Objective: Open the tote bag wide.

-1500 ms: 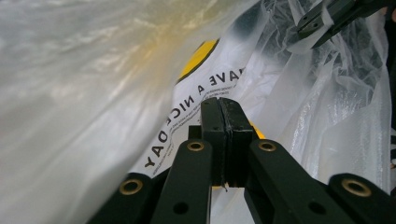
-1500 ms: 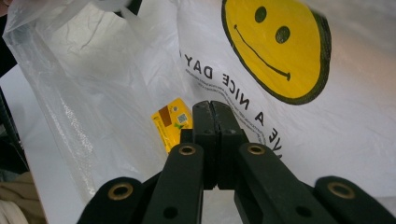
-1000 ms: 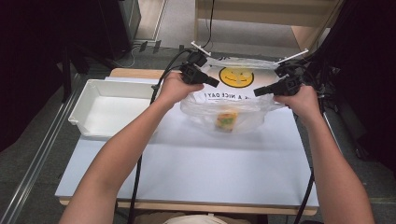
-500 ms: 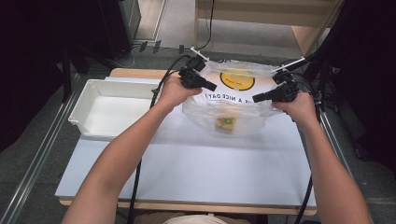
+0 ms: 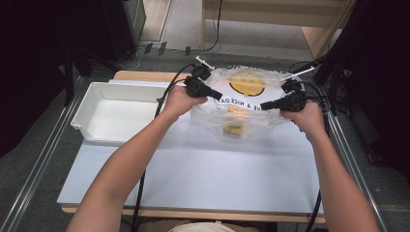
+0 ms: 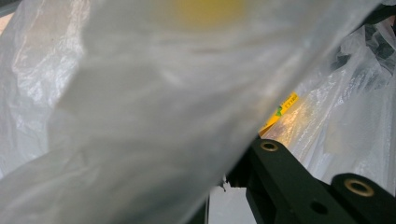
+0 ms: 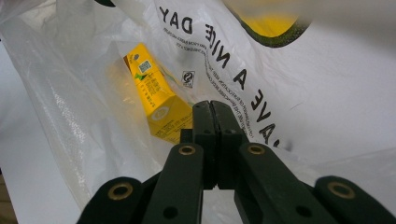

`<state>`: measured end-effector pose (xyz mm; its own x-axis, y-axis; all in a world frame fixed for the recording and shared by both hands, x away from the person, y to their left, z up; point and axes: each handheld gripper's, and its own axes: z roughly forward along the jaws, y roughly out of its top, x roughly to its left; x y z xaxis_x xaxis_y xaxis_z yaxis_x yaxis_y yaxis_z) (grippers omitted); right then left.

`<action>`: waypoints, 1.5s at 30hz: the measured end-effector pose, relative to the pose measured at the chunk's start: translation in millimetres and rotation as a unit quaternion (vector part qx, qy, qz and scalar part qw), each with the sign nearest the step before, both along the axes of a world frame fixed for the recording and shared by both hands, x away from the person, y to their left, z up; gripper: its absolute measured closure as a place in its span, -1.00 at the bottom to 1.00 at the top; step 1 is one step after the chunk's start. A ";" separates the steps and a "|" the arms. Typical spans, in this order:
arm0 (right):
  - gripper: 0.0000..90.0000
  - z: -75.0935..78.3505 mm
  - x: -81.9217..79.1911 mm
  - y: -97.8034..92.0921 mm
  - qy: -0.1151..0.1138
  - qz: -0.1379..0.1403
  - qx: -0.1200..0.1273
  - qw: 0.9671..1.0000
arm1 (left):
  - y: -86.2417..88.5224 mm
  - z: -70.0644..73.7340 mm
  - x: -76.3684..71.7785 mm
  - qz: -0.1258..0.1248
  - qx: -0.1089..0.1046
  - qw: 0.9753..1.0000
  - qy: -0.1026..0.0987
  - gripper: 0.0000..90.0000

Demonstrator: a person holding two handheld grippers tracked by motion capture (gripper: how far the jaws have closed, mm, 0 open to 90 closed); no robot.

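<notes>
Plastic bag point(image 5: 251, 104): a thin translucent bag printed with a yellow smiley face and black lettering, lying at the far middle of the counter point(image 5: 203, 169), being held at both sides

Left tongs point(image 5: 216, 94): gripped in the person's left hand at the bag's left edge; in the left gripper view the bag film point(image 6: 154, 107) is draping across the lens and covering one jaw, so whether these tongs are pinching the film cannot be told

Right tongs point(image 5: 265, 105): gripped in the person's right hand at the bag's right edge; in the right gripper view point(image 7: 215, 122) the two black jaws are pressing flat together with no gap, with the printed film point(image 7: 289, 93) lying directly behind them; whether a fold of film is being caught between them cannot be told

Yellow carton point(image 7: 156, 100): a small yellow box with green print, lying tilted inside the bag, showing through the film just left of the closed jaws; in the high view it is sitting low in the bag point(image 5: 233, 126), between the two hands

White tray point(image 5: 92, 108): sitting at the counter's left, just beside the person's left forearm, apart from the bag
</notes>
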<state>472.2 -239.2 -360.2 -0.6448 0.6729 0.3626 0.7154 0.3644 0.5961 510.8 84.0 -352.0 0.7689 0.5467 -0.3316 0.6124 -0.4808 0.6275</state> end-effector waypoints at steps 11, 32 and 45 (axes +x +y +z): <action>1.00 -16.7 -9.6 -0.1 0.008 0.002 0.000 1.000 | 1.3 -17.5 -4.0 0.000 0.010 1.000 0.014 0.97; 1.00 -40.2 -15.6 -6.7 0.007 -0.017 0.006 1.000 | 17.3 -47.0 1.1 0.031 0.020 0.999 0.026 0.97; 1.00 -61.9 -14.7 -14.0 0.020 -0.045 0.010 0.999 | 20.4 -65.0 5.5 0.052 0.021 0.997 0.045 0.96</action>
<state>457.5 -253.2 -422.1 -0.5675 0.7194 0.4006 0.7679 0.2867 0.5729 516.4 104.3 -417.0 0.6752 0.6369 -0.3722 0.7136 -0.4360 0.5483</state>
